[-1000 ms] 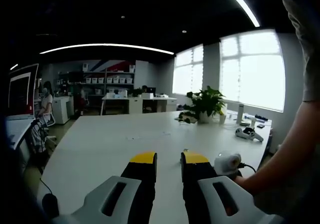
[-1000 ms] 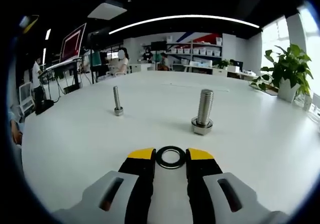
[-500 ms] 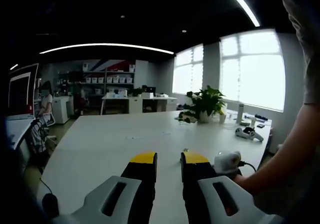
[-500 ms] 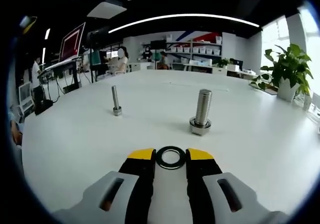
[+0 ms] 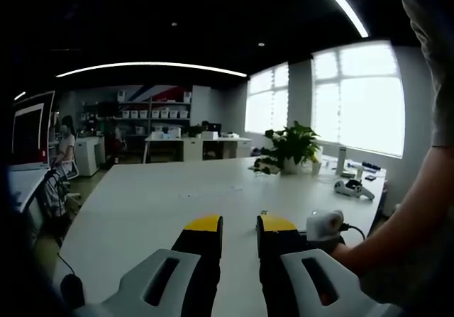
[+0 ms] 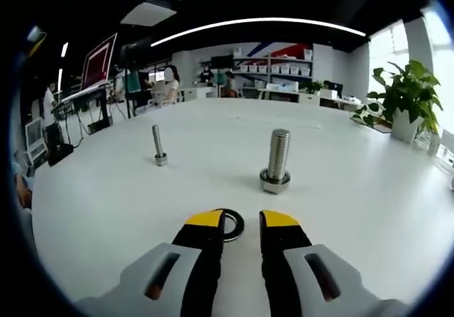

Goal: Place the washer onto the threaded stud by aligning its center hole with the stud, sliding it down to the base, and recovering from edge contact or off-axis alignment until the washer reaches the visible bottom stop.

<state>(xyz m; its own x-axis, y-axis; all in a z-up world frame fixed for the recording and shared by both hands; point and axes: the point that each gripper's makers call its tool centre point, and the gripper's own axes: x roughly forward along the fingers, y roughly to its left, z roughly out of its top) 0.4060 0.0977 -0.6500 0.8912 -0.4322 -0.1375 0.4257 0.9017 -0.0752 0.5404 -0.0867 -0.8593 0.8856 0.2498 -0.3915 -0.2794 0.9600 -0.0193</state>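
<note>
Right tongs: your right tongs (image 6: 242, 219) sit low over the white tabletop (image 6: 340, 189), jaws a small gap apart, yellow tips forward.
Washer: the dark washer (image 6: 231, 225) lies flat on the tabletop at the tips; it is partly hidden behind the left jaw tip and pokes into the gap. You cannot tell from this view whether the jaws actually pinch it.
Stud: the thick threaded stud (image 6: 277, 158) stands upright on its hex base, ahead of the right tongs and a little to the right, apart from the washer.
Thin bolt: a slimmer bolt (image 6: 157, 145) stands upright further left, well apart from the stud.
Left tongs: your left tongs (image 5: 239, 226) hover above the tabletop (image 5: 156, 196), jaws slightly apart with nothing between them.
Beside the left tongs: a small white device (image 5: 325, 225) with a dark cable lies just right of the right jaw, and your forearm (image 5: 397, 218) comes in from the right.
Background: a potted plant (image 5: 292, 147) stands on the far part of the tabletop near the windows.
</note>
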